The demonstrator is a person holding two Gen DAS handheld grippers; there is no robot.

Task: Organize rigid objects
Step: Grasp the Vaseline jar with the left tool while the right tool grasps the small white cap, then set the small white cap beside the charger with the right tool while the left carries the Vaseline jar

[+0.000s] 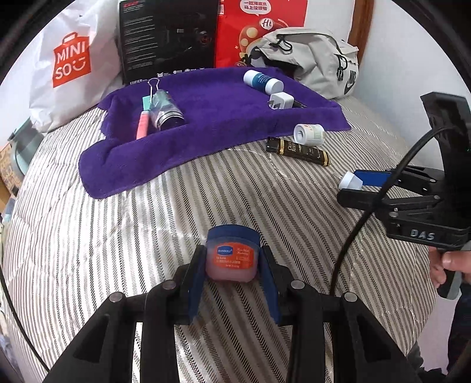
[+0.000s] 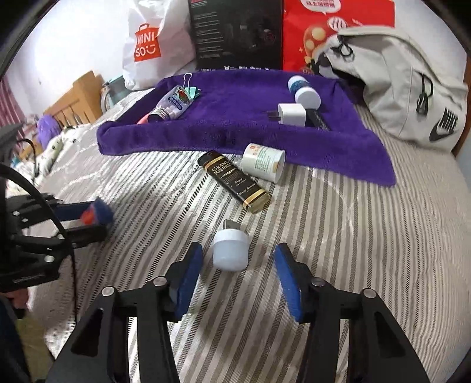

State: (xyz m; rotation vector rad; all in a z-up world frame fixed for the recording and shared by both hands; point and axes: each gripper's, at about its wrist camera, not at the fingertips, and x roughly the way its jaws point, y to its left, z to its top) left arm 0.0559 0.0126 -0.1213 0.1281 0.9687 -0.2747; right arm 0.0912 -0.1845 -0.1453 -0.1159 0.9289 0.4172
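Left gripper (image 1: pixel 232 265) is clamped on a small pink jar (image 1: pixel 231 259) with a blue lid, one blue pad pressing each side, held just above the striped bedspread (image 1: pixel 117 235). From the right wrist view that same jar shows as an orange and blue blur between the left gripper's fingers, off at the left edge.

Over to the right gripper (image 2: pixel 238 271): jaws wide apart, nothing gripped. A little white jar (image 2: pixel 230 250) sits on the bedspread between the two blue pads, nearer the left pad (image 2: pixel 188 280) than the right one, touching neither as far as I can tell. Just behind it lies a small silver-tipped plug piece (image 2: pixel 232 225), touching or nearly touching the jar.

Further out, a black tube with gold bands (image 2: pixel 234 181) lies flat on the stripes, and just beside it a white bottle (image 2: pixel 263 162) lies on its side at the edge of the purple towel (image 2: pixel 235 117).

On the towel: a white charger plug (image 2: pixel 291 115) near the middle right, a blue and white bottle (image 2: pixel 303 90) lying behind it, and on the left side a clear bottle (image 2: pixel 173 103) on its side with a binder clip (image 2: pixel 188 81) and a pink pen (image 1: pixel 142 125) next to it.

Behind the towel stand a white shopping bag (image 1: pixel 70 62), a black box (image 1: pixel 167 38) and a red box (image 1: pixel 259 17), with a grey backpack (image 2: pixel 406 88) slumped at the right. A hand (image 1: pixel 453 262) grips the right gripper's handle in the left wrist view.
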